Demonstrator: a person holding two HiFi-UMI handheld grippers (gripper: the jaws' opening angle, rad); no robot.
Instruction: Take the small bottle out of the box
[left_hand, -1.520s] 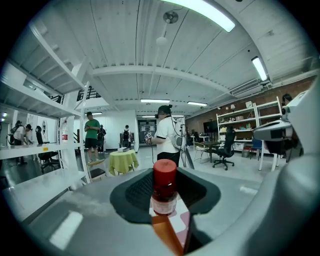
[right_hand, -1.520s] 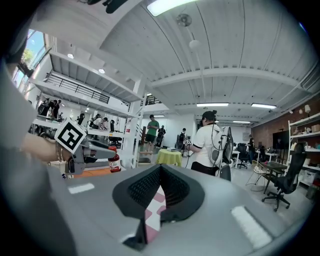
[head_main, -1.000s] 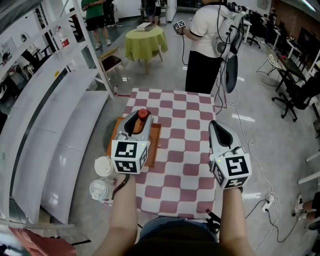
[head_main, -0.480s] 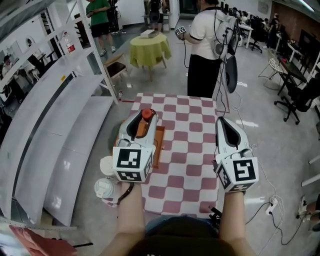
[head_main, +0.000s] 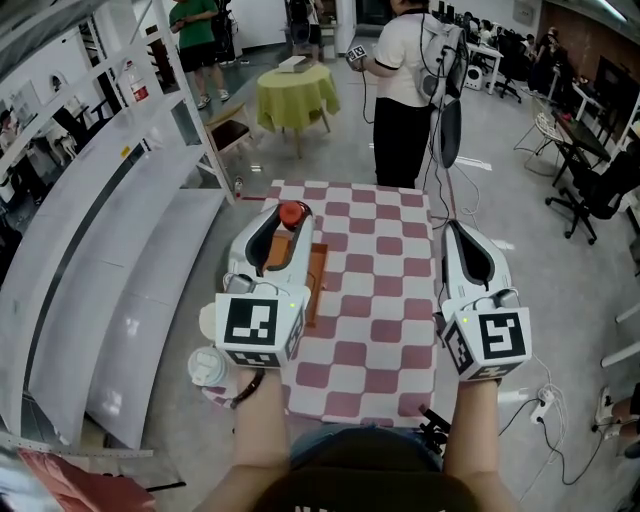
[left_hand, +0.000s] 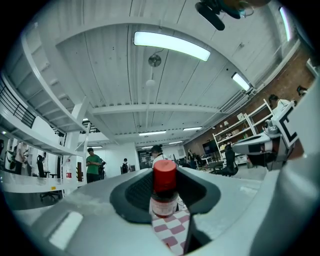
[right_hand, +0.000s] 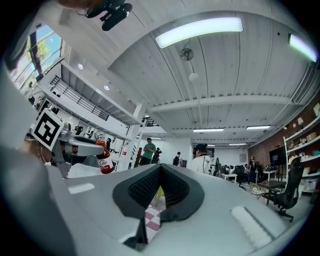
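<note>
A small dark bottle with a red cap (head_main: 291, 213) and a white label stands upright between the pads of my left gripper (head_main: 284, 226), which is shut on it and holds it above the brown box (head_main: 316, 281). In the left gripper view the bottle (left_hand: 164, 192) fills the gap at the tips of the left gripper (left_hand: 164, 200). The box lies on the left part of the red-and-white checkered table (head_main: 372, 300), mostly hidden under the gripper. My right gripper (head_main: 463, 234) hovers over the table's right edge, shut and empty. From the right gripper (right_hand: 160, 172) view the bottle (right_hand: 104, 159) shows at the left.
Two white lidded cups (head_main: 207, 366) stand just off the table's left front corner. White shelving (head_main: 100, 230) runs along the left. A person in a white shirt (head_main: 400, 90) stands beyond the table's far end, near a round table with a yellow-green cloth (head_main: 293, 92).
The left gripper with the bottle has risen a little over the box. The right gripper has drifted slightly right and towards me, still shut.
</note>
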